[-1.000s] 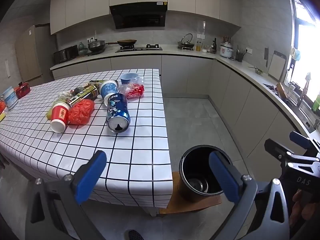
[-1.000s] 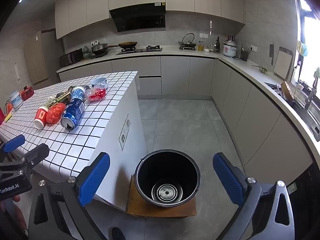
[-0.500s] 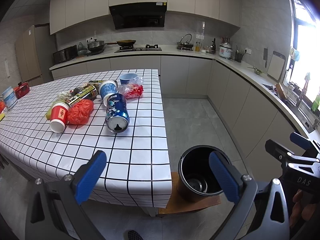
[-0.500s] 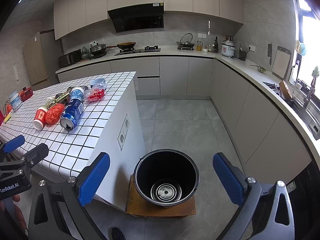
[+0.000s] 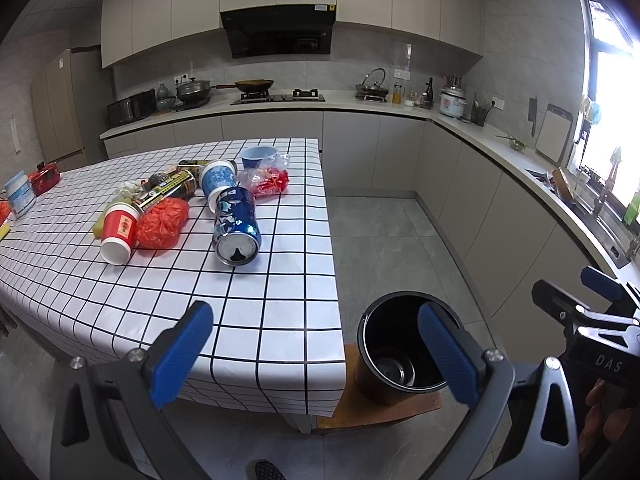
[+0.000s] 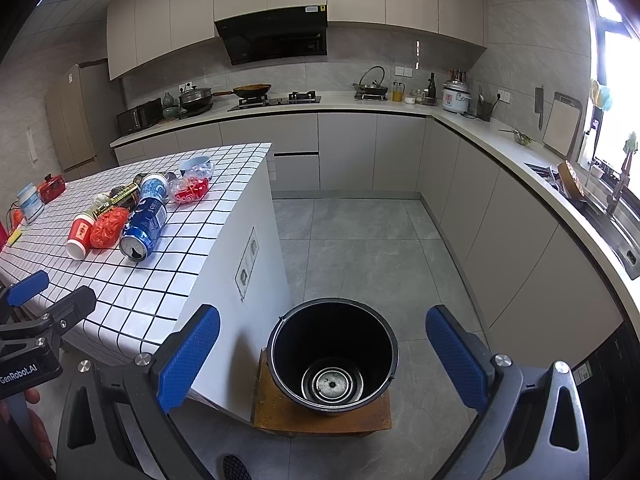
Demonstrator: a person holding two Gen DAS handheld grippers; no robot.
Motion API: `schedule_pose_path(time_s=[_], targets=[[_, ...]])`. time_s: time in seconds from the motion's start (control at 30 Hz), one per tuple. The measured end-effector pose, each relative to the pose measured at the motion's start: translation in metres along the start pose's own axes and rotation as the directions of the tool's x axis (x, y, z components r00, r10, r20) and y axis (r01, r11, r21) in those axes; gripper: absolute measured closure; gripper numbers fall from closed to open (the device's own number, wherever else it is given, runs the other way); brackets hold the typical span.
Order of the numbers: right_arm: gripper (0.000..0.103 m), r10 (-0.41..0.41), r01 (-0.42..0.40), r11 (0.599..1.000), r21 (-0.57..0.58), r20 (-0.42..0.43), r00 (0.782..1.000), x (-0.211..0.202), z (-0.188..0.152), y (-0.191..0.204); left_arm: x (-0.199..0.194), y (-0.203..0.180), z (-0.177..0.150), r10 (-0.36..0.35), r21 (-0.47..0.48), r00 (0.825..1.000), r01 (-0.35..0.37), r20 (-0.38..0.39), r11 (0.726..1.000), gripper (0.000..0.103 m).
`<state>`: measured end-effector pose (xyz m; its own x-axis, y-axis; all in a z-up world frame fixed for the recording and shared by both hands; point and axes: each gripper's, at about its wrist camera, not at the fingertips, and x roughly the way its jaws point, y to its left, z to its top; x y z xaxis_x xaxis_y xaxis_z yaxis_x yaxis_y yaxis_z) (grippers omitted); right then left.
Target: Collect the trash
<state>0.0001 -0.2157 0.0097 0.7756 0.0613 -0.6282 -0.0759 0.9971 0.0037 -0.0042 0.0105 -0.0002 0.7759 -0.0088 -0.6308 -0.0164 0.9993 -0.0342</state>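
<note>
Trash lies in a heap on the checked table (image 5: 256,312): a blue can (image 5: 236,226) on its side, a red paper cup (image 5: 118,232), a crumpled red bag (image 5: 164,224), a blue-and-white cup (image 5: 216,180) and a clear bag of red wrappers (image 5: 270,180). A black bin (image 6: 332,354) stands empty on a low wooden stool (image 6: 320,416) beside the table's end. My left gripper (image 5: 316,352) is open, near the table's front corner. My right gripper (image 6: 324,356) is open above the bin. Both hold nothing.
The heap also holds a dark yellow-labelled bottle (image 5: 170,190) and a blue bowl (image 5: 258,156). A red box (image 5: 44,174) and a white tub (image 5: 18,196) stand at the table's far left. Counters and cabinets line the back and right walls, around grey floor (image 6: 360,248).
Both views have drifted slightly; the bin and table sit a little lower-left in the left wrist view. Both grippers stay open and nothing on the table has moved.
</note>
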Motion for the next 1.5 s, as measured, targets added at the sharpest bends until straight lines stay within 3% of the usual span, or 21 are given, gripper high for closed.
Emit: schedule_pose_path(time_s=[1.5], targets=[[0.000,-0.003,0.003,1.000,-0.014,-0.010,1.000,0.005,0.001,0.002,0.004,0.014,0.000,0.007,-0.033,1.000,-0.007,-0.003,0.999,0.000]])
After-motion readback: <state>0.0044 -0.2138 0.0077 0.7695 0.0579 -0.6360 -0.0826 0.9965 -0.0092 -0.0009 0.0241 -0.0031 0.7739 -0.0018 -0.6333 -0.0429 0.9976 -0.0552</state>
